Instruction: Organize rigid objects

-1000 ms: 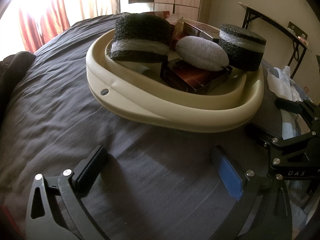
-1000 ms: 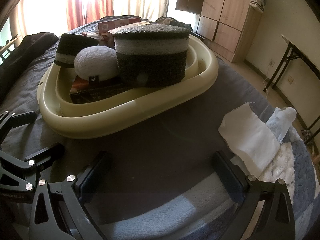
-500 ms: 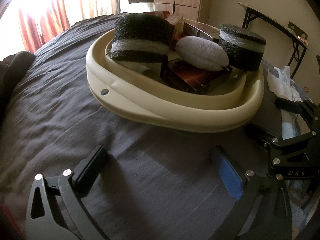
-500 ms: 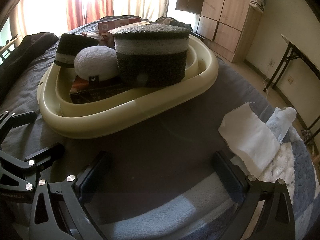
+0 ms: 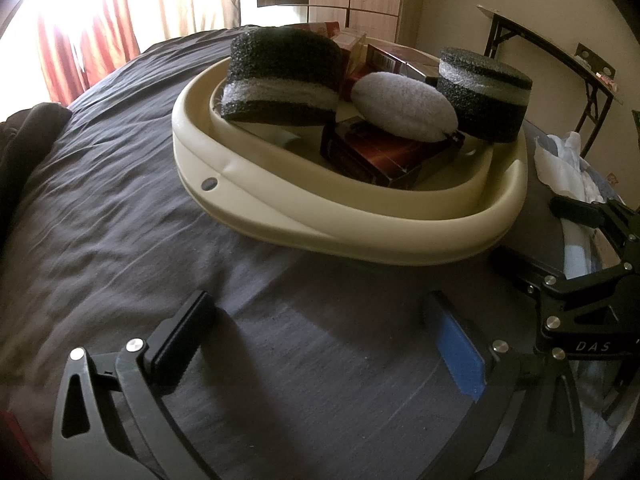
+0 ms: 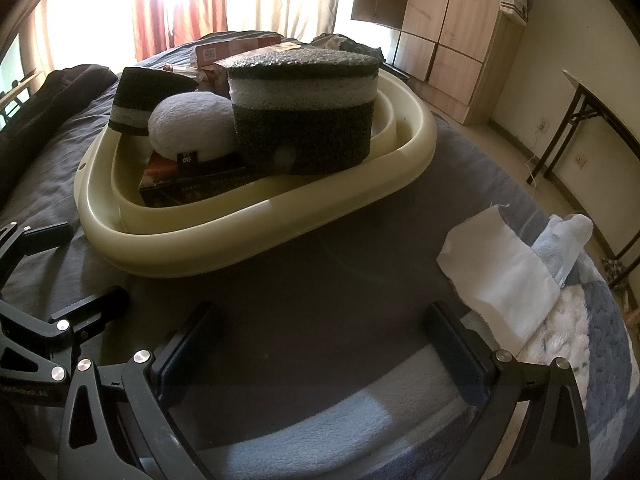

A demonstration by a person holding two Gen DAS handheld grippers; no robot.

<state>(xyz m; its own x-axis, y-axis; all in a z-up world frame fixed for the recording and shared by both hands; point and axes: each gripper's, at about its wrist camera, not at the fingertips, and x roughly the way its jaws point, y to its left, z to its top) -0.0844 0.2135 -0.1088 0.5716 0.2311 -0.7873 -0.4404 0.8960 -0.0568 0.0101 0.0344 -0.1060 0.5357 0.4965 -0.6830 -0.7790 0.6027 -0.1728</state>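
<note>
Resting low over the dark sheet (image 5: pixel 120 208), both grippers face a cream basin (image 5: pixel 360 232) w/ nothing between their fingers. Left gripper (image 5: pixel 320 344) sits bottom centre of its view, jaws spread wide, black pad on one finger, blue pad (image 5: pixel 456 356) on the other. Right gripper (image 6: pixel 320 344) likewise bottom centre of its view, jaws spread, empty; it also shows at right edge of the left view.

Basin fills the upper middle of both frames, on the sheet, apart from both grippers. Inside: two black foam blocks w/ a white band, one at left (image 5: pixel 284 76), one round at right (image 5: pixel 484 94); a white oval cushion (image 5: pixel 404 106) between them, lying on a dark red box (image 5: pixel 380 156). More boxes (image 6: pixel 236 50) behind, partly hidden.

White cloth (image 6: pixel 500 280) lies at right of the right view, on a blue-white blanket (image 6: pixel 592 340). Curtains upper left, wardrobe (image 6: pixel 448 12) upper right.
</note>
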